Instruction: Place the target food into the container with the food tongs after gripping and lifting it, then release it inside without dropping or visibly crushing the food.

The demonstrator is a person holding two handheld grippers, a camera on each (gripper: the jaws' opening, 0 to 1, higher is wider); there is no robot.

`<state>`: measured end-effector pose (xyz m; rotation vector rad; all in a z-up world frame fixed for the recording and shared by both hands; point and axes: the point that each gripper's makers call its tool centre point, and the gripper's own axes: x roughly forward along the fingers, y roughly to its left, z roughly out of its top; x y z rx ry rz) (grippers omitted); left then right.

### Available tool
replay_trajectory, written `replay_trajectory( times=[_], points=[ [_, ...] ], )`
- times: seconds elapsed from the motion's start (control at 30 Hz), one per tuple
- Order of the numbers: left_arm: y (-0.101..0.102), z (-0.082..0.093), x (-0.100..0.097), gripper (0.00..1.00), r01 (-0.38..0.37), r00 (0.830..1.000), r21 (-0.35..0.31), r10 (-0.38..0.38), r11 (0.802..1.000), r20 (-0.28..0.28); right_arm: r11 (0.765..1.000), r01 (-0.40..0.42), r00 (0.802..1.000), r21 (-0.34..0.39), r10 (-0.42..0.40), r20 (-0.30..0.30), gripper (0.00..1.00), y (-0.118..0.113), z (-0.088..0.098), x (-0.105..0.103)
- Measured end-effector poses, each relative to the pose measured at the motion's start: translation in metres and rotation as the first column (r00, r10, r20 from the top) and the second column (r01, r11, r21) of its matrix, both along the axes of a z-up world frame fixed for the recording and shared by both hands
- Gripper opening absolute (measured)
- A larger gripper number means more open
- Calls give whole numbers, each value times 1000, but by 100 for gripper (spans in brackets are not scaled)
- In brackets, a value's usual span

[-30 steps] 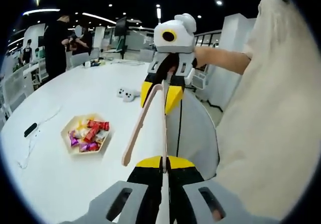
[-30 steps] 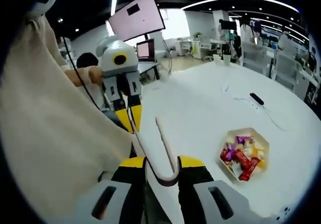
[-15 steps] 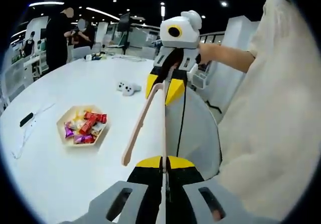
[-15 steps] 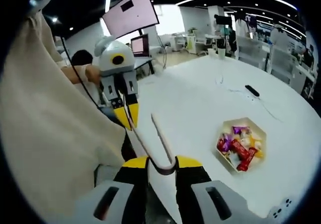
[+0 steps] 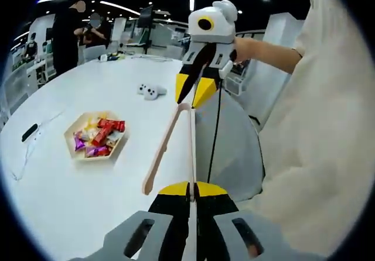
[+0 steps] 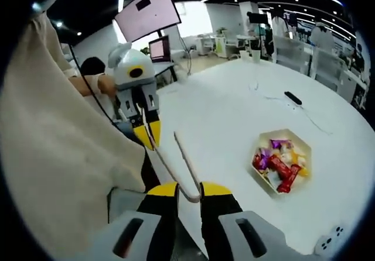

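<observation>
Pressing together the left tongs [image 5: 190, 189] on the tip of one arm of the beige food tongs [image 5: 176, 132], jaws closed with hardly any gap showing in the left gripper view. Leaving the other arm of the food tongs free, spreading away toward the left of that view and ending in the air above the bench [image 5: 70, 202]. Gripping the curved bend of the same food tongs [image 6: 186, 173] between the yellow tips of the right tongs [image 6: 188, 192], jaws drawn in against the bend on both sides. Facing each other, the right tongs [image 5: 193, 91] showing at the far end of the food tongs in the left gripper view and the left tongs [image 6: 145, 137] showing likewise in the right gripper view. Holding nothing edible in the food tongs. Sitting well apart from both tongs on the white bench [image 6: 228, 114], a hexagonal tray [image 5: 66, 139] carrying wrapped candies [image 5: 99, 138] in red, purple and yellow; the same tray [image 6: 280, 133] and candies [image 6: 278, 167] lying to the right in the right gripper view. Resting farther out on the bench, a white game controller [image 5: 149, 90] and a small black device [image 5: 29, 132]. Draping beside the tongs, a person's cream garment [image 5: 316, 126].
</observation>
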<state>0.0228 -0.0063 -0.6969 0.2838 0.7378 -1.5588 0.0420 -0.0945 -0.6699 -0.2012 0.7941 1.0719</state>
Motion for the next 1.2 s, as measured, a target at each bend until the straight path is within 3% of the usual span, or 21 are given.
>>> replay_trajectory(
  times=[0.4,0.8,0.97,1.2],
  points=[
    [-6,-13,2,0,24,1000,3,-24,1000,-9,1000,25,999,9,-25,-25,13,-2,-8,-1],
    [-15,-22,5,0,18,1000,-14,-18,1000,-22,998,-44,997,-49,41,-64,13,-2,-28,-7],
    [-26,-30,12,0,8,1000,-13,-8,1000,-10,975,-109,994,-196,102,-44,13,-10,-54,-4],
    [-32,-31,14,0,30,1000,-4,-30,1000,-6,947,-170,986,-272,162,-50,11,-14,-74,-6]
  ],
)
